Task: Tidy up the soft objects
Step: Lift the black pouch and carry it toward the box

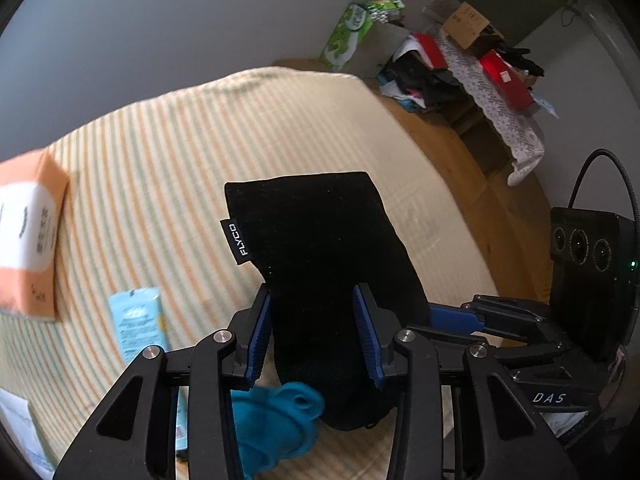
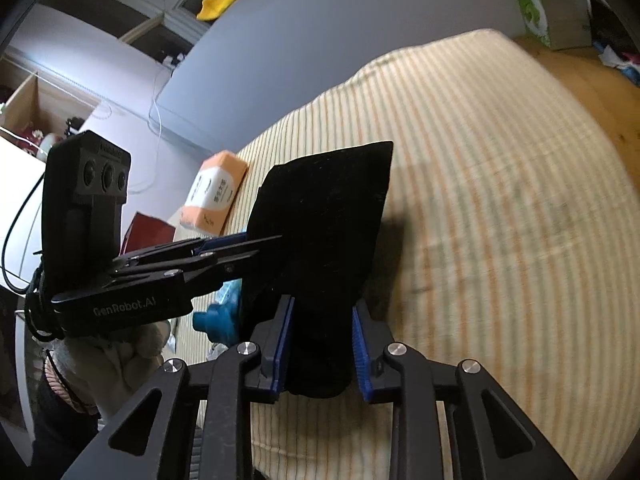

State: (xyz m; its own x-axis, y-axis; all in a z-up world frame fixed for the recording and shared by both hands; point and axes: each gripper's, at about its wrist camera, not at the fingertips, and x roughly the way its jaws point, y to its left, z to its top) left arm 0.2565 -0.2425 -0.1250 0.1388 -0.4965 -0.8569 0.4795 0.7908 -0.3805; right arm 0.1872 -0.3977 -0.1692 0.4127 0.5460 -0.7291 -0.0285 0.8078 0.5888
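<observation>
While both sets of tongs, left tongs (image 1: 312, 332) and right tongs (image 2: 323, 344), clamp the black pouch (image 1: 320, 248) above the striped bed (image 1: 160, 168), sorting looks barely begun: the teal cloth (image 1: 276, 420), tissue pack (image 1: 28, 236) and blue sachet (image 1: 138, 324) lie loose.

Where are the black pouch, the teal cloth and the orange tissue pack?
black pouch (image 1: 320, 240), left wrist view, middle of its fabric.
teal cloth (image 1: 276, 420), left wrist view, bunched middle.
orange tissue pack (image 2: 214, 192), right wrist view, white label.
</observation>
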